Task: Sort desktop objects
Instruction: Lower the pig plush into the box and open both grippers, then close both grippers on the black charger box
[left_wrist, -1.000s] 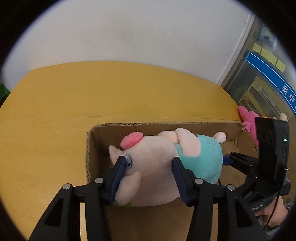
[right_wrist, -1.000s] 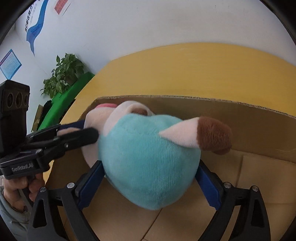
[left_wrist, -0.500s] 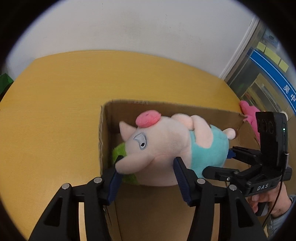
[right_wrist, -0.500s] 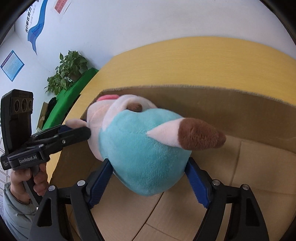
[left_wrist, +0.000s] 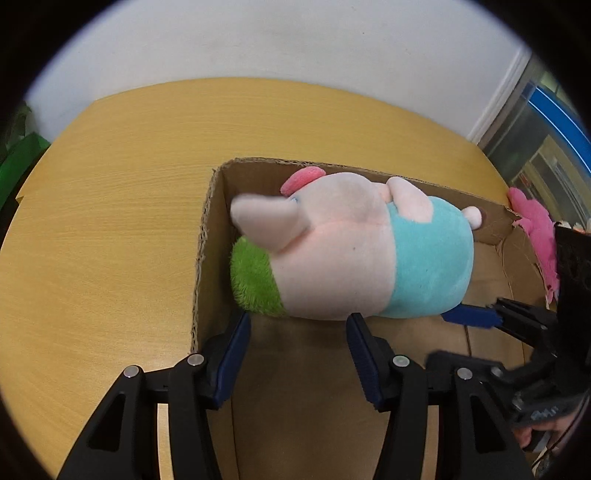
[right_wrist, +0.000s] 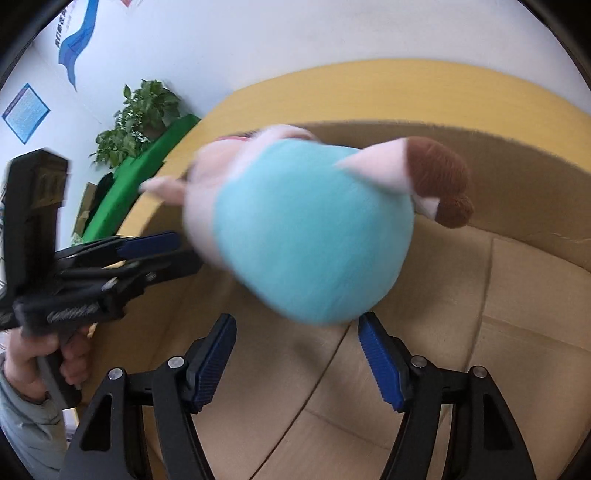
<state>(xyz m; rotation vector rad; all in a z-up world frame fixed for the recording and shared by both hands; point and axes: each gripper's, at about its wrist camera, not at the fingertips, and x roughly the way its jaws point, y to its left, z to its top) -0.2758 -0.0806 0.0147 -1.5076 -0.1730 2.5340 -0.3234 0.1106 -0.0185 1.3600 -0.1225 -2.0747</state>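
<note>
A plush pig (left_wrist: 354, 254) with a pink head and a teal body (right_wrist: 310, 229) lies blurred inside the open cardboard box (left_wrist: 207, 236), its head over a green plush (left_wrist: 255, 280). My left gripper (left_wrist: 297, 325) stands open just short of the pig, with nothing between its blue pads. My right gripper (right_wrist: 295, 321) is near the pig's teal rear; its jaws are closing and hold nothing. From the right wrist, the left gripper (right_wrist: 147, 251) shows at the left beside the pig's head. One blue finger of the right gripper (left_wrist: 469, 317) shows from the left wrist.
The box sits on a round yellow wooden table (left_wrist: 110, 221) near a white wall. A pink plush (left_wrist: 535, 229) lies just outside the box's far right corner. A potted plant (right_wrist: 140, 114) and a green surface (right_wrist: 144, 173) stand beyond the table. A hand (right_wrist: 44, 354) grips the left tool.
Both grippers have let go of the pig and drawn back from it. The pig has dropped into the box onto the green plush. The right jaws stand narrower than before.
</note>
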